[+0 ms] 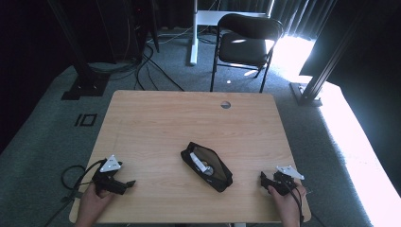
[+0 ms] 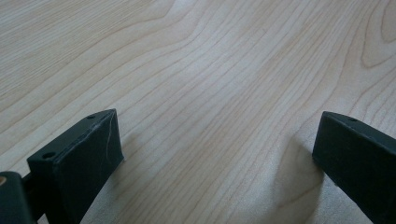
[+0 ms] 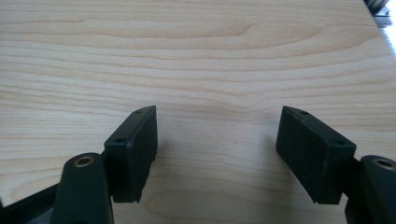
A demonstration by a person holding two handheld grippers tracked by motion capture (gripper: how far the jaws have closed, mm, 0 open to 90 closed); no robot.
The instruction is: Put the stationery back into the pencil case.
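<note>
lying between left claw (image 1: 124, 183) and right claw (image 1: 263, 178), black pouch (image 1: 207, 166).

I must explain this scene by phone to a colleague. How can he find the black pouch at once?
Start from the wooden table. The black pouch lies near its front middle, between the left gripper and right gripper, touching neither. It lies open, showing a brownish lining and something pale inside.
</note>
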